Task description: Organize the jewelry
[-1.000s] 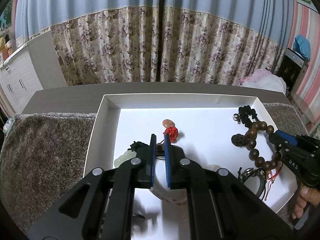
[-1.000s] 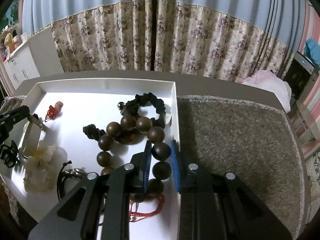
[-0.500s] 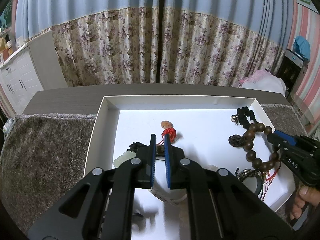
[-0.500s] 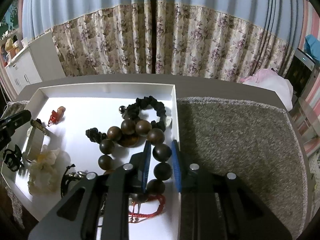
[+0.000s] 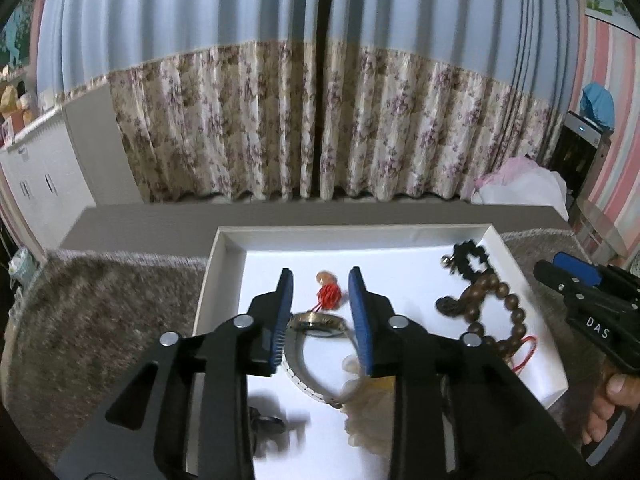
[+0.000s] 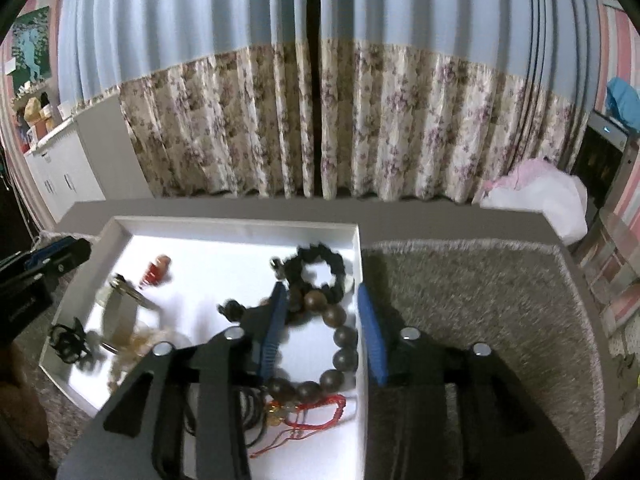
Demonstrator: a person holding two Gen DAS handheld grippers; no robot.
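A white tray [image 5: 224,248] holds several pieces of jewelry. My left gripper [image 5: 320,300] is open above a silver watch [image 5: 320,326] that lies in the tray; a red knot charm [image 5: 329,294] sits just beyond it. My right gripper [image 6: 322,320] is open over the tray's right wall [image 6: 360,264], above a brown wooden bead bracelet [image 6: 340,344]. A black beaded bracelet [image 6: 320,268] lies behind it. The bead bracelet also shows in the left wrist view [image 5: 496,308].
The tray sits on a grey fuzzy mat [image 6: 480,300] on a table. A cream flower piece [image 5: 372,416], a black clip [image 6: 68,340] and red cord [image 6: 312,416] lie in the tray's near part. Curtains hang behind.
Both grippers have opened and drawn back and up. The left one let go of the watch; the right one let go of the wooden bead bracelet.
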